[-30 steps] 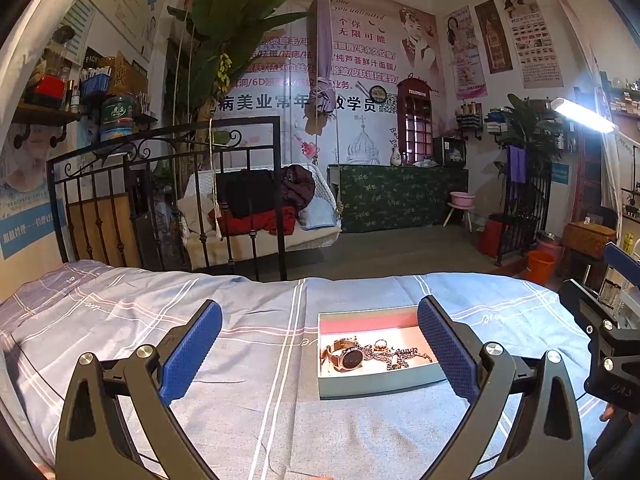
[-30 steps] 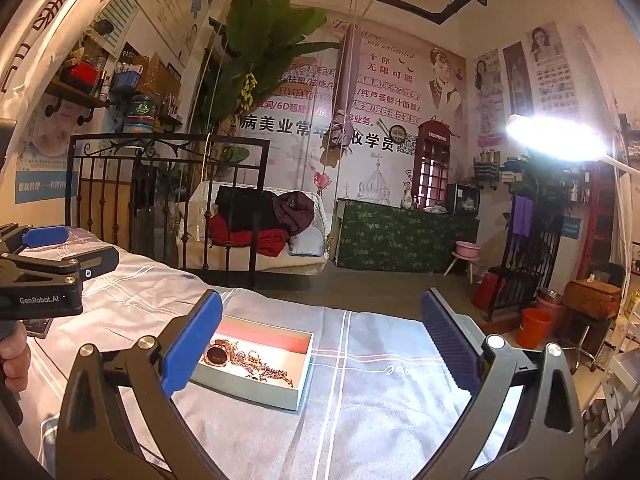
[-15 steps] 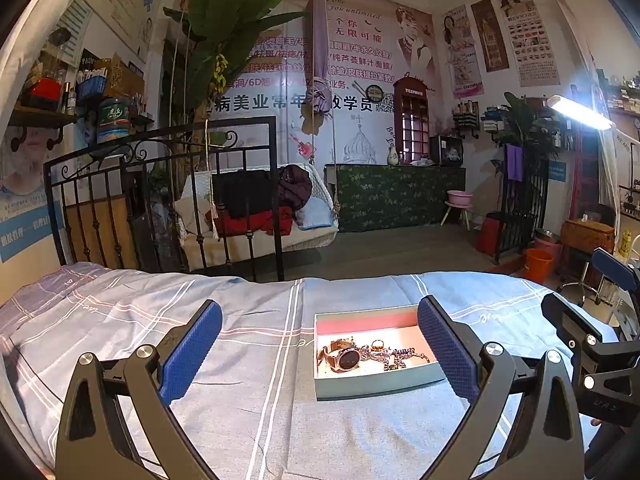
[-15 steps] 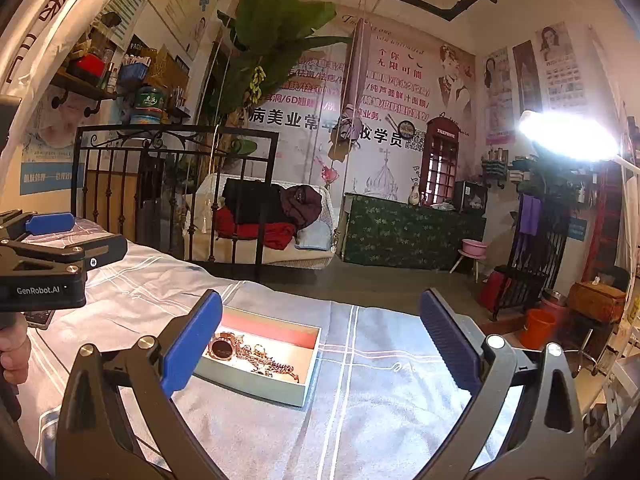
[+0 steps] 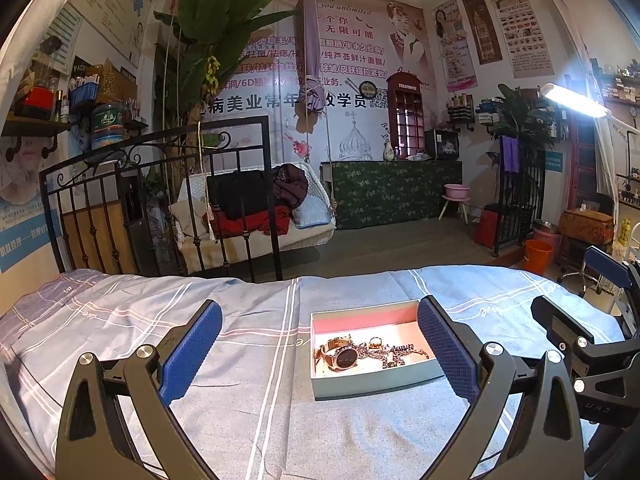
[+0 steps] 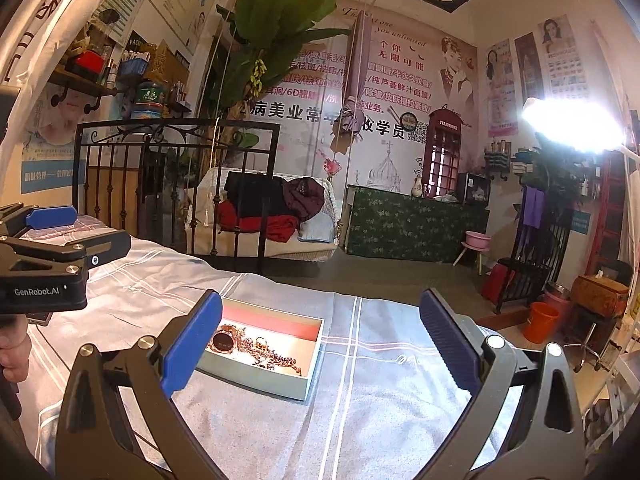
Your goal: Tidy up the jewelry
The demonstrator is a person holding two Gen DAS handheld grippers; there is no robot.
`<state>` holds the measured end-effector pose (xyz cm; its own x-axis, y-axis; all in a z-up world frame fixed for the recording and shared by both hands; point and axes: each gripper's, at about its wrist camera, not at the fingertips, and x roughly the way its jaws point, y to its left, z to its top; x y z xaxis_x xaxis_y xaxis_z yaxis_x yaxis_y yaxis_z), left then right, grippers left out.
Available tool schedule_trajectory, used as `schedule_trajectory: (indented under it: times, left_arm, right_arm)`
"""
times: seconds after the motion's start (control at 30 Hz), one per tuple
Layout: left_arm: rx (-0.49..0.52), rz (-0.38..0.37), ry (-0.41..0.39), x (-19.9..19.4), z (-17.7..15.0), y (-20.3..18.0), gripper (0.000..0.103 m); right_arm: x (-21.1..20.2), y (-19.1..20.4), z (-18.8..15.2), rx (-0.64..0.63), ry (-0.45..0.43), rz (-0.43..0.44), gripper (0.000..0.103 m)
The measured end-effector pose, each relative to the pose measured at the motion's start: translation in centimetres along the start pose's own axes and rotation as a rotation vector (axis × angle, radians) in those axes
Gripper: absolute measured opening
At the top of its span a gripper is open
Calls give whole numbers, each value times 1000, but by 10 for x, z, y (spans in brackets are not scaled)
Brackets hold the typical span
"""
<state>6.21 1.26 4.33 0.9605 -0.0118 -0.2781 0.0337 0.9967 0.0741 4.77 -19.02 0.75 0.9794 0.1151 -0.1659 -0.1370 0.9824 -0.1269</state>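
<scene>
Pale teal card forms the tray point(image 5: 376, 385), pink-lined inside, which lies flat on the bed point(image 5: 248, 344) under a blue plaid sheet. In the tray sit a watch point(image 5: 340, 356) with a dark round face, a ring point(image 5: 375, 343) at about 1 o'clock from it, and a tangle of chains point(image 5: 394, 354) spreading toward 3 o'clock (single pieces within the tangle are too small to tell apart).

The left gripper point(image 5: 318, 354) hovers above the sheet with its jaws wide apart, empty; in its own view the tray lies just inside the right blue pad point(image 5: 446, 354). The right gripper point(image 6: 320, 344) also has its jaws spread wide and holds nothing; from its camera the tray point(image 6: 256, 380) sits at 9 o'clock of the gap, partly behind the left pad point(image 6: 192, 350), with the watch point(image 6: 223, 341) at the tray's near-left corner.

Each gripper shows at the edge of the other's view: the left gripper point(image 6: 48, 256) at 9 o'clock, the right gripper point(image 5: 592, 344) at 3 o'clock. A black iron bedframe point(image 5: 160, 200) stands at 11 o'clock beyond the bed.
</scene>
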Motion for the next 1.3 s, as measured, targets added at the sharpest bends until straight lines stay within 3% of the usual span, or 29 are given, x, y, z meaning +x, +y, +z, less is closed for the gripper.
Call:
schedule_trajectory:
  times: [1.3]
  left_arm:
    - [1, -12, 93, 28, -11, -1, 97]
  right_arm:
    - [29, 5, -12, 3, 102, 17, 97]
